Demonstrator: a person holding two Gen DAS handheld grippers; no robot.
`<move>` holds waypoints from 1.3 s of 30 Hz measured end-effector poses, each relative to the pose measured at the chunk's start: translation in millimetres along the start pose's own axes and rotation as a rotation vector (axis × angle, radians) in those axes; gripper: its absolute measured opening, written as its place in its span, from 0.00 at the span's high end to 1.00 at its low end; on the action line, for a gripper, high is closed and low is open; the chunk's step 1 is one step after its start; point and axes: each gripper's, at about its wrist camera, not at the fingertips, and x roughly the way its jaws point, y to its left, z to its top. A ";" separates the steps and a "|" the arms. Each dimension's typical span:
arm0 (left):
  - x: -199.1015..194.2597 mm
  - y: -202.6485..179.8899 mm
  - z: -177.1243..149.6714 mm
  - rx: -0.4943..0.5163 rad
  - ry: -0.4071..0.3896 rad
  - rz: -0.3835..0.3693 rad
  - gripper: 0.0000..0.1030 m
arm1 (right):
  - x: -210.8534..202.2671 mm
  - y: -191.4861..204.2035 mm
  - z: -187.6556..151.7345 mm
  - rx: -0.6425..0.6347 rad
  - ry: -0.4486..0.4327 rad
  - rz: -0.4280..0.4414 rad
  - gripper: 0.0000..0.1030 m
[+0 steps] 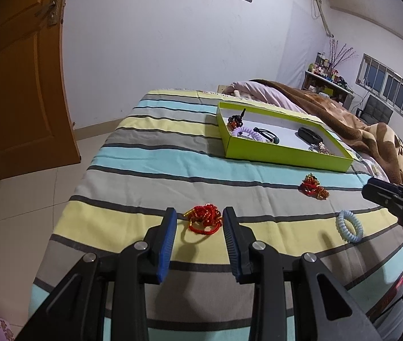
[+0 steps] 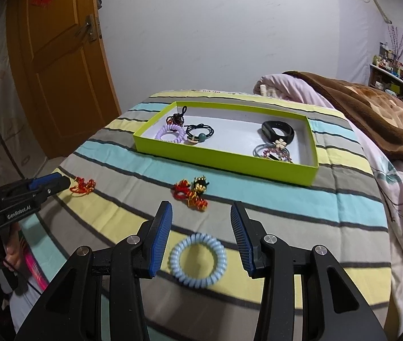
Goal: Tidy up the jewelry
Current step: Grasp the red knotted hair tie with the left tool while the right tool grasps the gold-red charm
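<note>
The pale blue coiled plastic hair tie (image 2: 198, 260) lies flat on the striped bedspread (image 2: 286, 199), right between your right gripper (image 2: 201, 238)'s open jaws; your left gripper (image 1: 200, 236), also open, frames the red beaded cord bracelet (image 1: 202, 218).

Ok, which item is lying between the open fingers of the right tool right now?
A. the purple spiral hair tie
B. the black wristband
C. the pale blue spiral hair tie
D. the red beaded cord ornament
C: in the right wrist view the pale blue spiral hair tie lies on the striped bedspread between the right tool fingers, which do not touch it.
</note>
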 end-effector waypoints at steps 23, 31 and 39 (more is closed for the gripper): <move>36.9 -2.9 4.8 -0.001 0.087 0.026 0.67 | 82.4 -7.6 28.7 -0.022 0.159 0.035 0.75; 39.8 -7.7 6.4 0.027 0.089 0.027 0.76 | 95.2 0.0 27.0 -0.061 0.194 0.026 0.86; 32.6 -11.3 6.9 0.040 0.053 0.008 0.85 | 83.2 -3.1 29.2 -0.043 0.152 0.026 0.87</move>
